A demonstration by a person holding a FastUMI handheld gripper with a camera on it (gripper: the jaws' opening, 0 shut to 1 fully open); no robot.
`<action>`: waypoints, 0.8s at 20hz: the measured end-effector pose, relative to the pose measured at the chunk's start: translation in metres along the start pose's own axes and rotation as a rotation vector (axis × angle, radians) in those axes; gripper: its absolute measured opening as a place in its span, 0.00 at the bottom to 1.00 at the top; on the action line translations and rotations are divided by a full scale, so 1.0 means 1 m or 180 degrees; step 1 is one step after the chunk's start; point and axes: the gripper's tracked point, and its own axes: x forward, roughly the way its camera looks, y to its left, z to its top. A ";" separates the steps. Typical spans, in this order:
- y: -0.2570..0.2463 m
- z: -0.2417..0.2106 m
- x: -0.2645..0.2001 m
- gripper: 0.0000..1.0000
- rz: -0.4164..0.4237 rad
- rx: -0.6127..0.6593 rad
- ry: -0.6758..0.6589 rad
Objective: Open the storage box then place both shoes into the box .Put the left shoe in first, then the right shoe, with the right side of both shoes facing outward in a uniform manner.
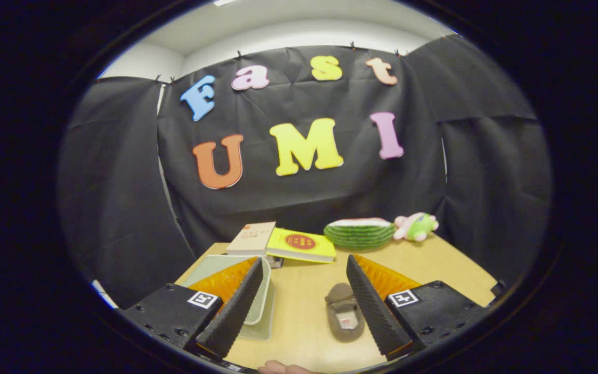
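Note:
A pale green storage box [257, 304] with a lid sits on the wooden table [449, 265], partly hidden behind my left finger [236, 306]. A small grey-brown shoe [344, 314] lies on the table just inside my right finger [371, 306], its opening facing up. My gripper [304, 306] hovers above the table, open wide, with nothing between its fingers. I see one shoe.
Beyond the fingers, at the table's far edge, lie a beige book [251, 239], a yellow book [301, 245], a watermelon-slice toy [359, 232] and a pink-green plush toy [416, 226]. A fingertip of a person's hand [283, 368] shows below the gripper.

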 end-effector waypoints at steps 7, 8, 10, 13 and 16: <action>0.012 -0.067 0.085 1.00 0.0659 0.0571 0.1129; 0.021 -0.074 0.092 1.00 0.0856 0.0744 0.1281; 0.034 -0.084 0.107 1.00 0.1203 0.0992 0.1515; 0.044 -0.100 0.133 1.00 0.1546 0.1336 0.1797; 0.047 -0.114 0.158 1.00 0.1780 0.1541 0.2037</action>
